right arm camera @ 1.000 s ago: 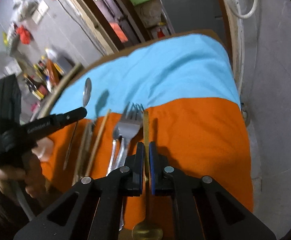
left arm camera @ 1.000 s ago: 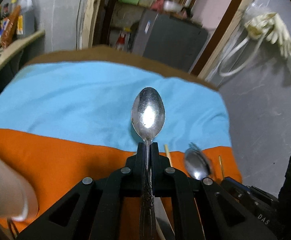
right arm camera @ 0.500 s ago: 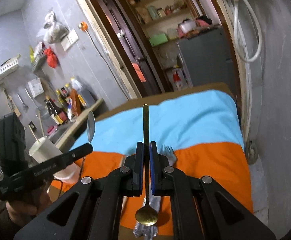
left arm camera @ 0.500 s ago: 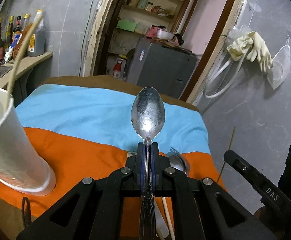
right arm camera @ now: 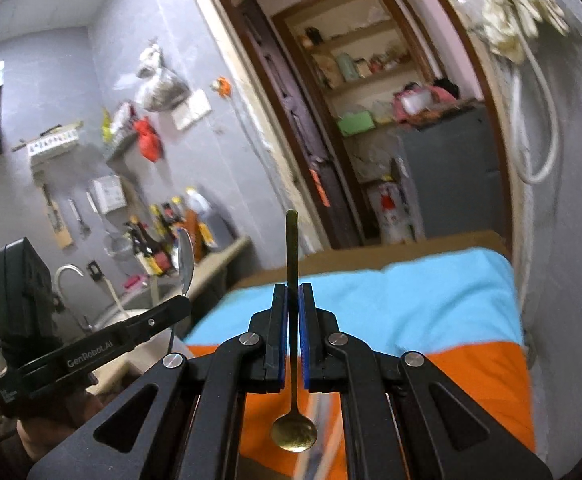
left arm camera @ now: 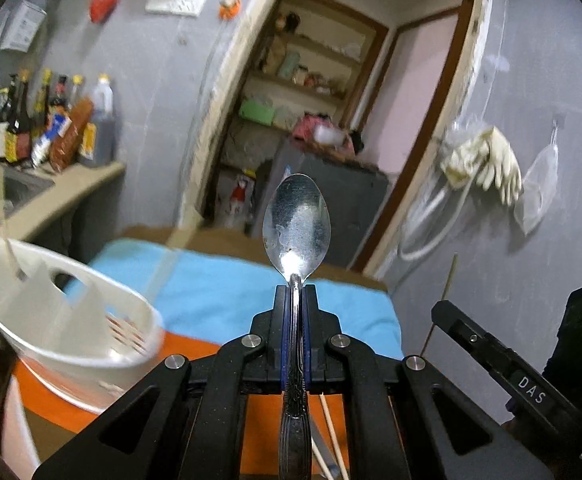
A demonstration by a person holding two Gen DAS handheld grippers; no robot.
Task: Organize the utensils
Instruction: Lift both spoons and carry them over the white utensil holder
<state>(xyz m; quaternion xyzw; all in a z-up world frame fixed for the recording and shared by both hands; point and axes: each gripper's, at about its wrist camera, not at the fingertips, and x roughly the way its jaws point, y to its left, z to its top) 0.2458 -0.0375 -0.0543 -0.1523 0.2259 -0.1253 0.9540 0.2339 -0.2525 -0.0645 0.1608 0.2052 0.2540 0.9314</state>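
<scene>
Left claw (left arm camera: 296, 300) clenched on the patterned handle of a silver steel tablespoon (left arm camera: 296, 228), bowl up. Right claw (right arm camera: 293, 300) clenched on a slim brass teaspoon (right arm camera: 292, 264), bowl down. Both lifted clear of the orange-and-blue cloth-covered bench (right arm camera: 471, 364) since a second ago. White slotted plastic utensil holder (left arm camera: 67, 312) (blurred) now at bench's left edge, beside left claw. Judgement: drop-in comes next.

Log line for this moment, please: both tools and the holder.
left tool: shut on silver spoon, bowl up | right tool: shut on gold spoon, bowl down | white holder: left, tilted
</scene>
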